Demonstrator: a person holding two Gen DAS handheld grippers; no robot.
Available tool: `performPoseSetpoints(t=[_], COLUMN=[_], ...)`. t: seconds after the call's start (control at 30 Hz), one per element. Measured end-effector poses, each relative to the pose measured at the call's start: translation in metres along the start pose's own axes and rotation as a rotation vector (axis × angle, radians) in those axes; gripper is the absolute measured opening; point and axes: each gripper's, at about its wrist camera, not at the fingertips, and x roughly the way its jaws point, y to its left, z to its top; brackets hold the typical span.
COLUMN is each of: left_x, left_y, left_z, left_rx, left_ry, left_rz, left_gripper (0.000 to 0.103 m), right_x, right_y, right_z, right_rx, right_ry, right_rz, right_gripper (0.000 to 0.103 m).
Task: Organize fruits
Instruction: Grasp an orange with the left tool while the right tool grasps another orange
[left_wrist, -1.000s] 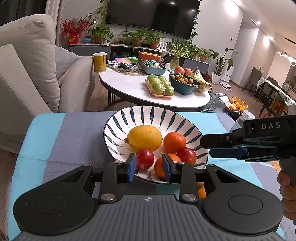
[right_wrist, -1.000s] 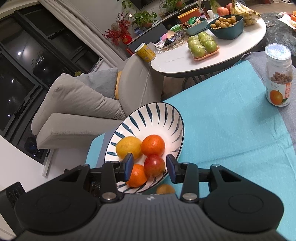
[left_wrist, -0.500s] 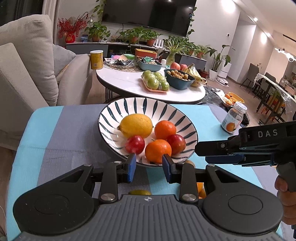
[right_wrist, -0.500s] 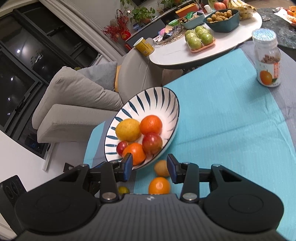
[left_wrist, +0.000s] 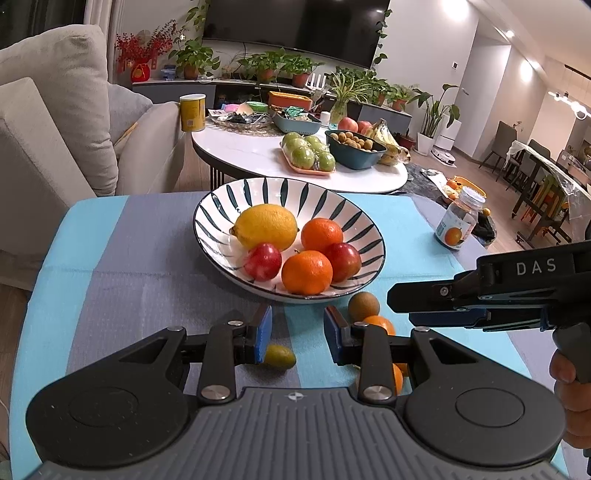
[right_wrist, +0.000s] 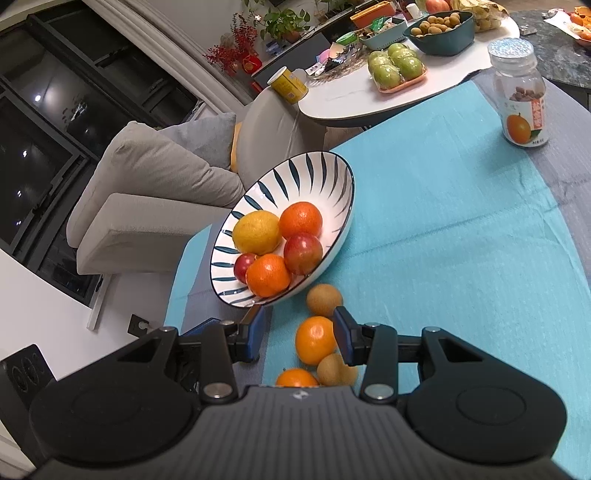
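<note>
The bowl (left_wrist: 364, 221) sits on the blue and grey cloth (left_wrist: 122, 258), right in front of me. It is white with dark stripes. In it I see a lemon (left_wrist: 266, 226), two oranges (left_wrist: 306, 272) and two red fruits (left_wrist: 263, 261). They all touch each other in the near half of the bowl.

More fruit lies on the cloth, just next to the near rim of the bowl. There is a brown fruit (right_wrist: 324, 300) close to the rim, then an orange (right_wrist: 316, 339) nearer to me, then another brown one (right_wrist: 334, 370) and one more orange (right_wrist: 295, 377) (partly hidden by my right tongs). A little green fruit (left_wrist: 280, 355) lies a bit to the left of them.

My left tongs (left_wrist: 297, 334) hang over the cloth in front of the bowl. Their blue pads have a gap between them and hold nothing. The green fruit peeks out from under the left pad.

My right tongs (right_wrist: 300, 336) are apart too, and they hold nothing. The loose orange shows between the pads, but they do not press on it.

A jar (right_wrist: 521, 92) with an orange on its label stands well off to the right on the cloth. Behind it all is a white table (left_wrist: 251, 155) with more fruit, and a sofa (left_wrist: 44, 122) on the left.
</note>
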Motion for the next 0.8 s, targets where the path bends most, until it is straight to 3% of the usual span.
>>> performPoseSetpoints(t=[0.5, 0.57, 0.7, 0.8], left_x=[-0.004, -0.004, -0.007, -0.008], left_y=[-0.009, -0.012, -0.020, -0.022], left_z=[-0.017, -0.021, -0.028, -0.028], left_rx=[0.006, 0.017, 0.051, 0.054], left_ry=[0.032, 0.046, 0.038, 0.044], left_rz=[-0.023, -0.046, -0.063, -0.073], left_gripper=[0.030, 0.039, 0.043, 0.043], right_x=[0.000, 0.004, 0.012, 0.018], right_y=[-0.006, -0.006, -0.004, -0.002], right_z=[-0.014, -0.013, -0.015, -0.016], right_rx=[0.017, 0.016, -0.008, -0.026], right_ry=[0.021, 0.026, 0.016, 0.007], right_rz=[0.006, 0.000, -0.009, -0.018], right_gripper=[0.052, 0.052, 0.052, 0.044])
